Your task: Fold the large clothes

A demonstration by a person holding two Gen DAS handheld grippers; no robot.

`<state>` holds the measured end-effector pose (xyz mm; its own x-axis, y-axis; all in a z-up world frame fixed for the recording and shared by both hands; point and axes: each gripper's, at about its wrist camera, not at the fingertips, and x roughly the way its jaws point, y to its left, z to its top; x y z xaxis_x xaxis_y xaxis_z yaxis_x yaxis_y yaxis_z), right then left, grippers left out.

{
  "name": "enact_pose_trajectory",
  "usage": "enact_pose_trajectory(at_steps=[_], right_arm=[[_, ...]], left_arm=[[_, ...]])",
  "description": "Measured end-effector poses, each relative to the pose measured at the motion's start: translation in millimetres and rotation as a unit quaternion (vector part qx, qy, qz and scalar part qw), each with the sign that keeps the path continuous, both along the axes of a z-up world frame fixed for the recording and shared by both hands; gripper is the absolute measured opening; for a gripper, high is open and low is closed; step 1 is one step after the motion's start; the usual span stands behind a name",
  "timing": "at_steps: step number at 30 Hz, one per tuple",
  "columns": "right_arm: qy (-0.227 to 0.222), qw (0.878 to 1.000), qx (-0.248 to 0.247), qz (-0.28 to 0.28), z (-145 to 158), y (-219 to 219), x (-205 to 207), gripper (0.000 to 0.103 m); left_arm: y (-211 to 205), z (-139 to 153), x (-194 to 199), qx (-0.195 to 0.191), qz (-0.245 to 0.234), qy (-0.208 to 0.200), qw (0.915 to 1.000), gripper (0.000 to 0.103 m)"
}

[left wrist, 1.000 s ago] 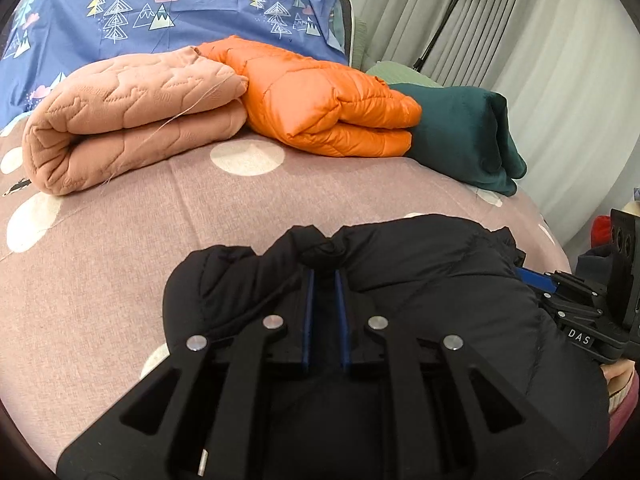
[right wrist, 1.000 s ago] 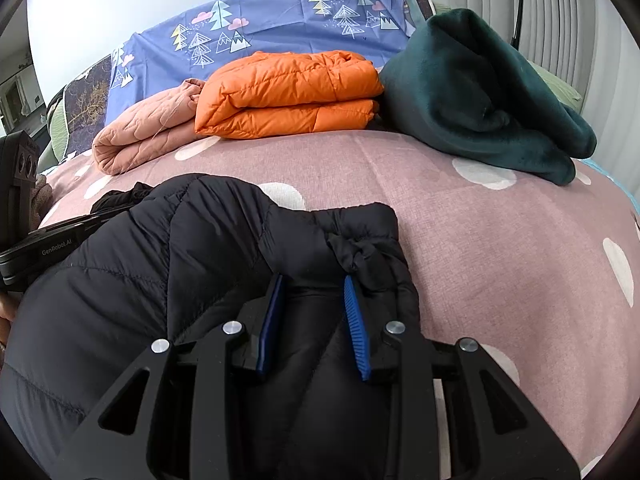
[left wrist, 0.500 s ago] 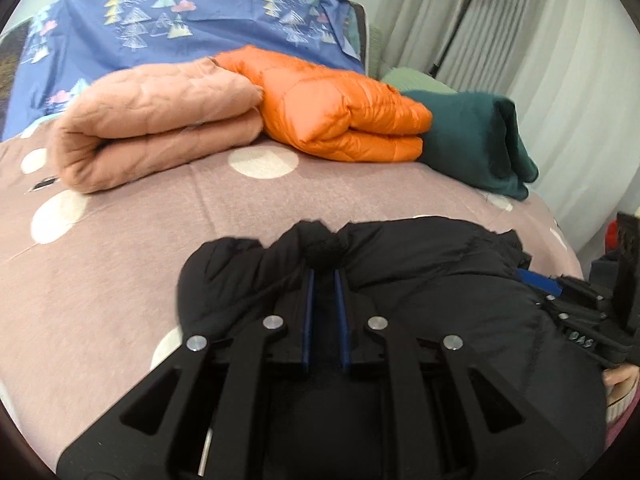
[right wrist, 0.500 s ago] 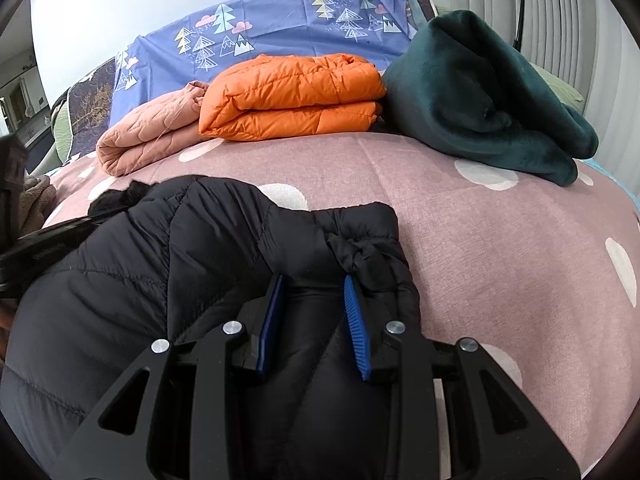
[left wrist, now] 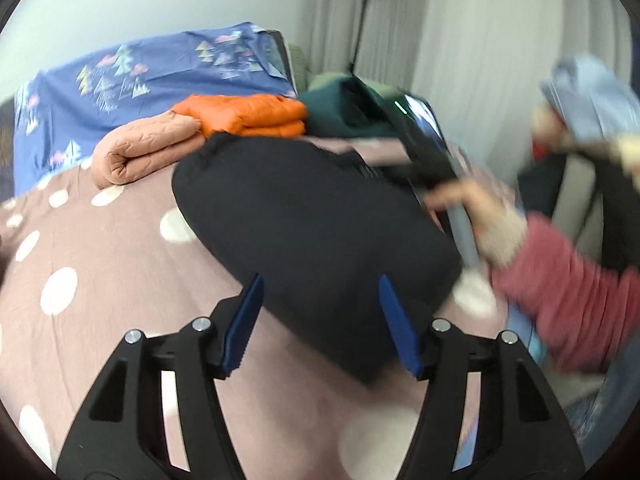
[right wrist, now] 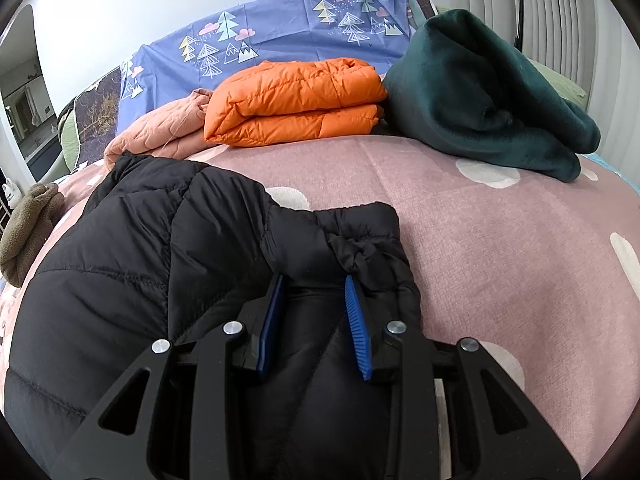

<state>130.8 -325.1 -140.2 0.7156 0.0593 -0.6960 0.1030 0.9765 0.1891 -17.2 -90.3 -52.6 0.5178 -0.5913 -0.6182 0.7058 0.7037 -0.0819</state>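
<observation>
The left gripper (left wrist: 320, 320) is opening, clear of the black jacket (right wrist: 168, 264) on the spotted bedspread (right wrist: 500, 240), the right gripper (right wrist: 314, 320) seemingly pinching its bunched edge, folded orange jacket (right wrist: 296, 100) beyond.

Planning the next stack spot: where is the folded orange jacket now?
In the right wrist view the orange jacket lies at the bed's far side, between the pink quilted bundle on its left and the dark green fleece on its right.
</observation>
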Motion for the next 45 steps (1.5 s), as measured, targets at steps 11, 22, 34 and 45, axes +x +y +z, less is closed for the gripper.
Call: enact_pose_trajectory(at_steps=[11,22,34,45], right_arm=[[-0.003,1.000,0.009,0.000,-1,-1,-3,0.033],[-0.006,1.000,0.014,0.005,0,-1,-4,0.033],[-0.008,1.000,0.012,0.004,-1,0,-4,0.033],[-0.012,1.000,0.015,0.009,1,0,-6,0.033]], left_arm=[[-32,-41,11,0.058,0.064,0.030,0.9958,0.065],[1,-57,9,0.093,0.037,0.089,0.9910,0.048],[-10,20,66,-0.015,0.039,0.002,0.9991,0.007],[-49,-34,95,0.082,0.008,0.041,0.9958,0.009]])
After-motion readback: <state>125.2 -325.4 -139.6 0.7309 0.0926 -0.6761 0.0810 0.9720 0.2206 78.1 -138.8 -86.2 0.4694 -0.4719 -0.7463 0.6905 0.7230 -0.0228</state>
